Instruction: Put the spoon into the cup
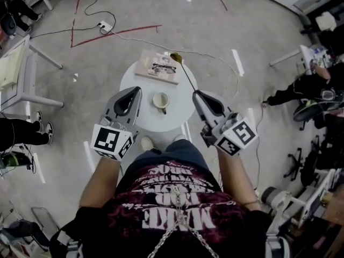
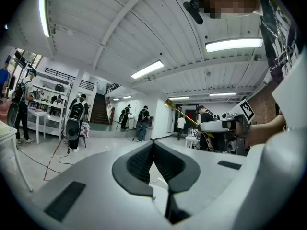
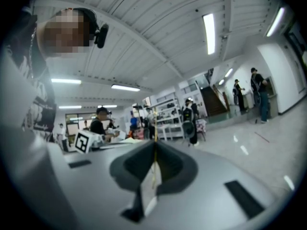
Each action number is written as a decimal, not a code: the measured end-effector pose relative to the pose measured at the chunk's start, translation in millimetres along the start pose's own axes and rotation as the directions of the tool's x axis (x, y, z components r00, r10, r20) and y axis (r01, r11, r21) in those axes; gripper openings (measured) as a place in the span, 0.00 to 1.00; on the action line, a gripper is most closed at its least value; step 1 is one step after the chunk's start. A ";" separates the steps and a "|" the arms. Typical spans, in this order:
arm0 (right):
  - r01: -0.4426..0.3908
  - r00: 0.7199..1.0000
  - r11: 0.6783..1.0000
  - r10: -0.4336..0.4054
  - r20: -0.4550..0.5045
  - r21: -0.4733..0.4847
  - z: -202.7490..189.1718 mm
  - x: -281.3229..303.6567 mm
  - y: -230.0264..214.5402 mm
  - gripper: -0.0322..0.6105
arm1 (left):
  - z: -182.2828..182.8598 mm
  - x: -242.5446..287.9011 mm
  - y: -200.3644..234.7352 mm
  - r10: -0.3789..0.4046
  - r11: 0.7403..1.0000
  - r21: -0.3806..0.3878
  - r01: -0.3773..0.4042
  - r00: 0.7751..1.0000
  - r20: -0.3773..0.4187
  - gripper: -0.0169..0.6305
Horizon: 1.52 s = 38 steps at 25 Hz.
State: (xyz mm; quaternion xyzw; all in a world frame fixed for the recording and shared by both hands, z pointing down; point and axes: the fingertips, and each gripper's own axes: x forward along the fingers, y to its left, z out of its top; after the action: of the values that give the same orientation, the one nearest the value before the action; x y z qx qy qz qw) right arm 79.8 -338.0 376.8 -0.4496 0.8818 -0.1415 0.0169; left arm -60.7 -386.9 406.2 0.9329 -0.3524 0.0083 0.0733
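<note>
We've got the right tool (image 1: 196, 94) clamped on the gold spoon (image 1: 184, 71), bowl over the far edge of the surface (image 1: 172, 120), cup (image 1: 160, 100) mid-surface, left tool (image 1: 135, 90) closed by its left edge.

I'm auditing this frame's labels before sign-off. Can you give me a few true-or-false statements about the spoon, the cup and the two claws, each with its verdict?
1. The right claw is shut on the spoon, holding it by the handle. True.
2. The spoon's bowl is already inside the cup. False: the bowl is in the air past the cup, near the wooden board.
3. The cup stands on the round white table. True.
4. The left claw grips the cup. False: it is shut on nothing and sits beside the cup, apart from it.
</note>
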 end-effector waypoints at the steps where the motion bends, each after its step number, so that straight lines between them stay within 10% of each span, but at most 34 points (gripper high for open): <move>1: -0.003 1.000 1.000 0.003 -0.005 0.006 -2.0 1.3 -2.7 0.11 | -4.9 4.3 -0.4 0.000 1.000 0.001 0.000 1.000 -0.011 0.07; 11: -0.113 0.978 0.985 0.134 -0.161 0.133 -63.1 20.5 -38.5 0.11 | -51.7 27.2 1.1 0.076 0.997 0.011 -0.075 0.988 -0.131 0.07; 22: -0.107 0.896 0.945 0.226 -0.381 0.308 -175.6 29.2 -95.4 0.11 | -143.5 40.6 24.9 0.195 0.946 -0.204 -0.250 0.947 -0.255 0.07; 38: -0.027 0.577 0.940 0.293 -0.762 0.341 -341.7 4.8 -121.2 0.11 | -223.7 57.7 13.7 0.208 0.900 -0.293 -0.324 0.908 -0.363 0.07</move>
State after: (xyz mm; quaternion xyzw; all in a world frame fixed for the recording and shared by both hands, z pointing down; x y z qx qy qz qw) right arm 118.8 -329.1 737.2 -0.2470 0.7999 -0.4551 -0.3034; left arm -18.3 -403.0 633.1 0.8333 -0.4572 0.1085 0.2912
